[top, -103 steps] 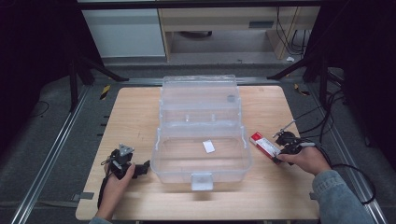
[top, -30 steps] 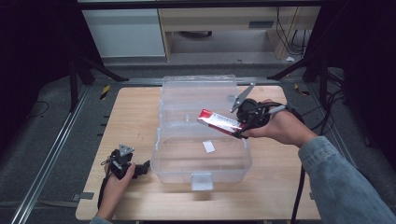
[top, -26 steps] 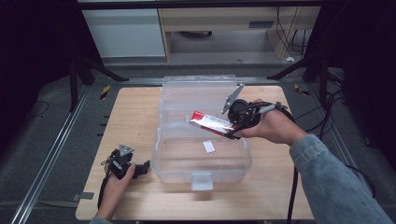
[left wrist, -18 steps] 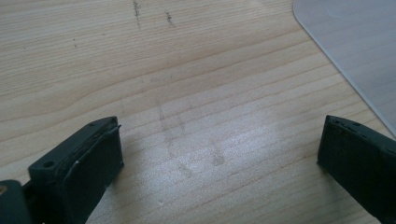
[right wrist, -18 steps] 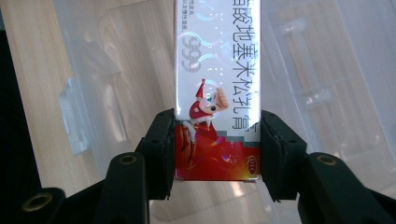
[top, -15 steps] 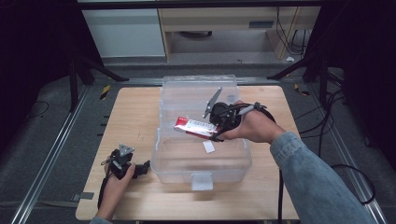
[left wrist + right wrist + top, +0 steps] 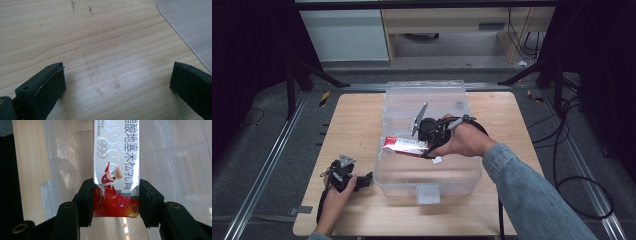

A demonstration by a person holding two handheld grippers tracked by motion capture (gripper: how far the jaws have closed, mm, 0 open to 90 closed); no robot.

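Bare table (image 7: 357,120) is left free to the left of the clear box (image 7: 427,185). The box's open top is partly taken up by the carton (image 7: 404,146) held over it.

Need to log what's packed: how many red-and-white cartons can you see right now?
1. The red-and-white carton is clamped in the right gripper, held over the open clear plastic box. Only a small white slip lies inside; the hand may hide more.

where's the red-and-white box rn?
The red-and-white box is clamped in the right gripper, above the open clear plastic bin at table centre in the high view, toward the bin's left side.
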